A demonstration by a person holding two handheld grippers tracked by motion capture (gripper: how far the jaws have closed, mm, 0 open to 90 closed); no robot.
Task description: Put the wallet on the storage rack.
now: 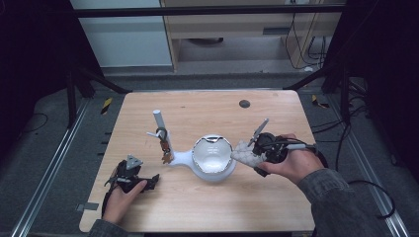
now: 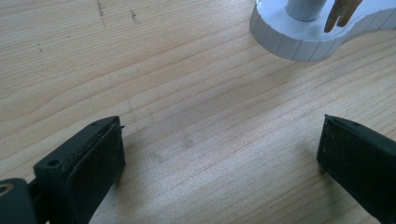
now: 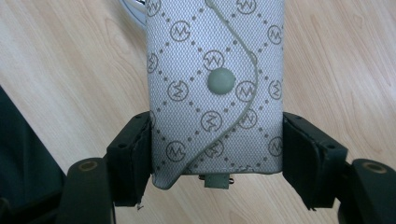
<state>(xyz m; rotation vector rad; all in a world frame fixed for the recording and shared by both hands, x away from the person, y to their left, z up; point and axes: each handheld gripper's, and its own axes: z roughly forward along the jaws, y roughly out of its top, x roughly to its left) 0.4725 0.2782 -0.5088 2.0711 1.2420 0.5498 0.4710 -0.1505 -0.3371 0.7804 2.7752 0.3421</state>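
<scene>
a: what's the right gripper (image 3: 217,158) got?
b: jaws clamped on a grey monogram pouch (image 3: 215,88), right of the white bowl stand (image 1: 213,159).
a: left gripper (image 2: 219,163)?
b: wide apart, empty, near-left.

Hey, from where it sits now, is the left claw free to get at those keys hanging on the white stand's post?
Probably yes. The left claw is open and holds nothing, and bare table lies between it and the keys hanging on the white stand. The right claw grips the patterned pouch on the bowl's far side.
</scene>
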